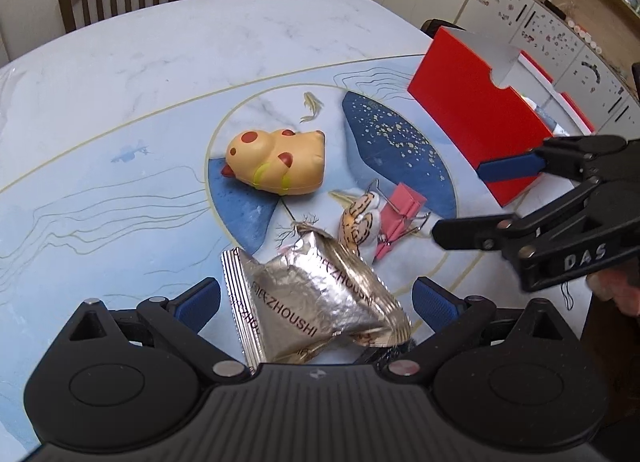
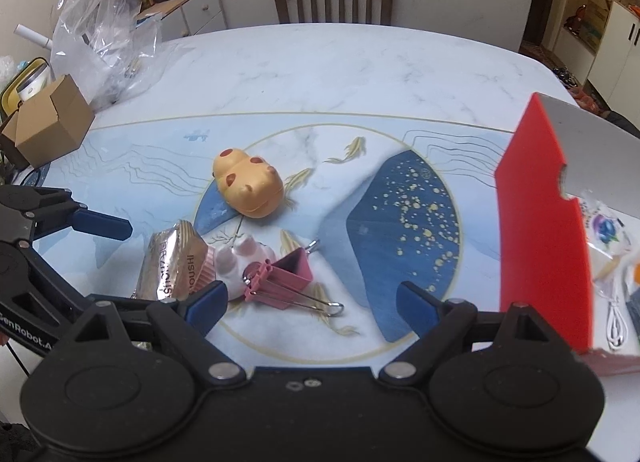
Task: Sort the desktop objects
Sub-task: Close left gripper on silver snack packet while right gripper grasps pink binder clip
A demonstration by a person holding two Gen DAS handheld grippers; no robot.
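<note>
Between the wide-spread fingers of the left tool (image 1: 316,300) lies the silver foil snack packet (image 1: 316,298), crumpled on the worktop (image 1: 160,62); the blue pads flank it on either side without touching, so nothing is gripped yet. The right tool (image 2: 312,298) is likewise fully open and empty, poised over the pink binder clip (image 2: 286,278), which lies just beside a small orange-striped soft toy (image 1: 356,222) and to the right of the packet. My reading is that the left tool is about to take the packet: it should come down squarely so both pads meet the foil's puffed middle, not the slippery sealed edge, and close gently, since foil crumples and may slide out. Farther off, near the middle of the patterned mat, sits the yellow spotted animal toy (image 1: 276,160), well apart from both tools. At the right stands the red box (image 1: 476,118), seemingly the sorting bin, with a few items already inside.
</note>
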